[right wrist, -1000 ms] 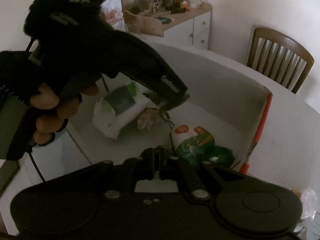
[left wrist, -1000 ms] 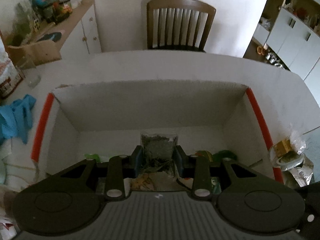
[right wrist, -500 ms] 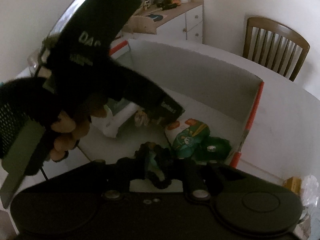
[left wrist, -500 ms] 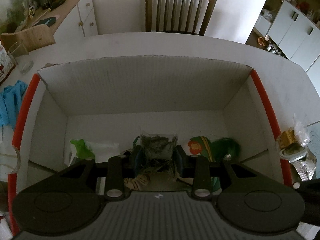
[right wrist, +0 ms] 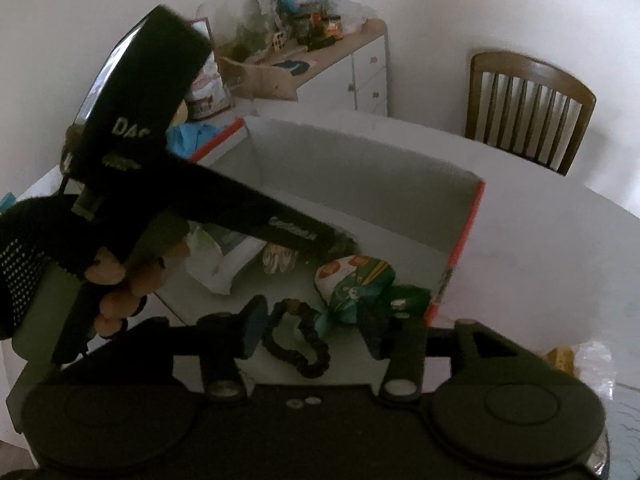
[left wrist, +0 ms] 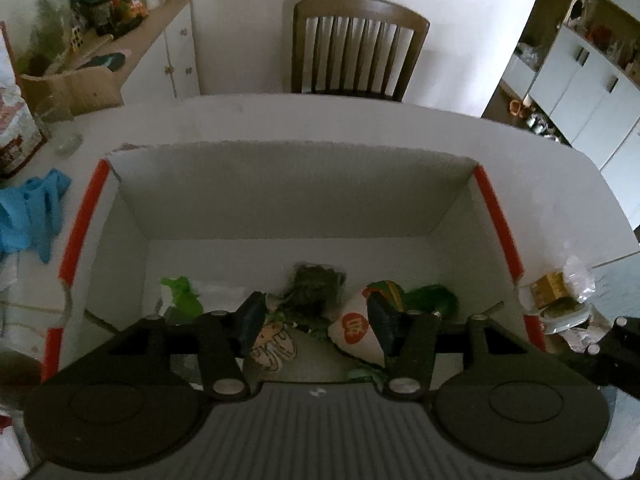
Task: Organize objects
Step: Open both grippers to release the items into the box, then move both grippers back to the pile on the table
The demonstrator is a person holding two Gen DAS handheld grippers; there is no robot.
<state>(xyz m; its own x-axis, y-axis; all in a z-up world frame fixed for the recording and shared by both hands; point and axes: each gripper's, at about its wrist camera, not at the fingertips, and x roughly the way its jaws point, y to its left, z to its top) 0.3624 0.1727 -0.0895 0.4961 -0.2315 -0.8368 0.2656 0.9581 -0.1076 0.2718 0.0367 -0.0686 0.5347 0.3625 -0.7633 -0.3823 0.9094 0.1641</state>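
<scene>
A white cardboard box (left wrist: 304,196) with orange-red rims stands on the table. My left gripper (left wrist: 316,320) hangs over its near side with its jaws opening. A clear bag of dried green herbs (left wrist: 316,284) lies loose on the box floor beyond the pads, untouched. My right gripper (right wrist: 312,330) is also opening. A dark coiled loop (right wrist: 298,340) sits free between its fingers, not pressed. Around them in the box lie a colourful snack packet (left wrist: 356,328), a green packet (left wrist: 432,296) and a green-and-white pouch (left wrist: 184,292). A gloved hand (right wrist: 120,280) holds the left gripper.
A wooden chair (left wrist: 356,48) stands beyond the table. A cluttered sideboard (left wrist: 120,40) is at far left. A blue cloth (left wrist: 32,212) and a glass (left wrist: 68,136) lie left of the box. A small tub with crumpled plastic (left wrist: 560,296) sits right of it.
Both grippers have opened. The herb bag has left the left pads and lies in the box. The dark loop has come free of the right pads. The right gripper has lifted slightly.
</scene>
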